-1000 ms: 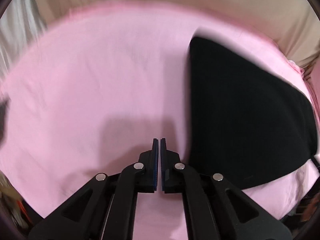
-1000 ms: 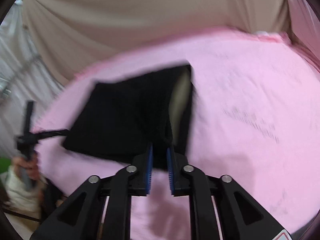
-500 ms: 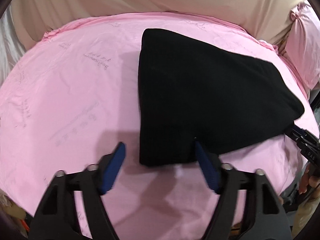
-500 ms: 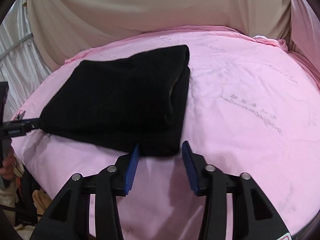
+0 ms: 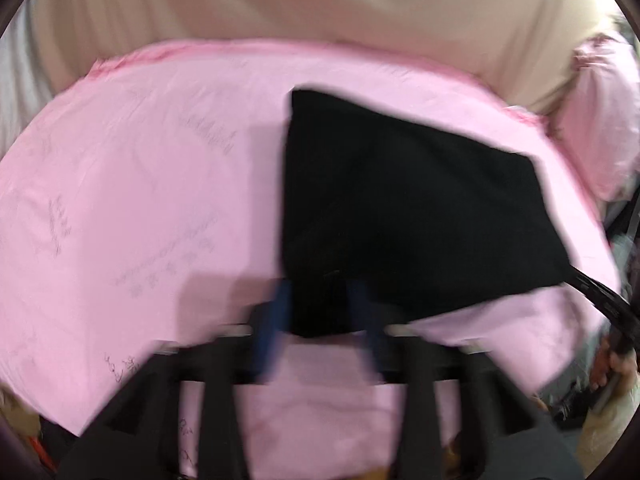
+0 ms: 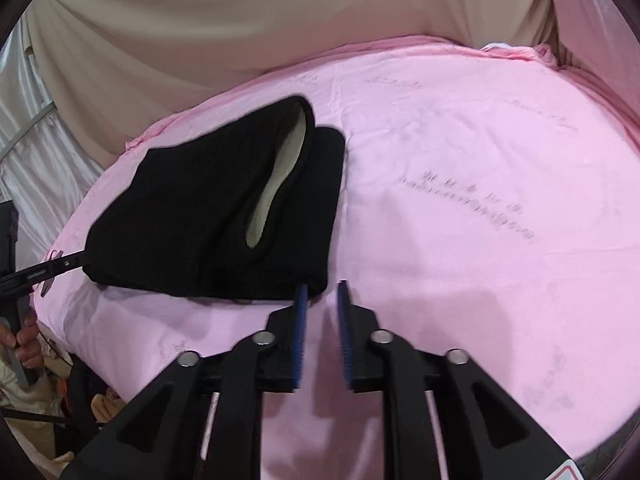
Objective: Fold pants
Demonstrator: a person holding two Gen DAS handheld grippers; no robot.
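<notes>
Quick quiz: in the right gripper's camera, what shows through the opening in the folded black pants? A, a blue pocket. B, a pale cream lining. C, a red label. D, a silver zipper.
B: in the right wrist view the folded black pants gape along one edge, showing a pale cream lining; no label, zipper or pocket shows there.

The folded pants (image 6: 216, 216) lie on the bed (image 6: 460, 200), toward its left edge. The right tongs (image 6: 322, 300) sit at their near right corner, the left tongs (image 5: 320, 312) astride their near left corner.
</notes>
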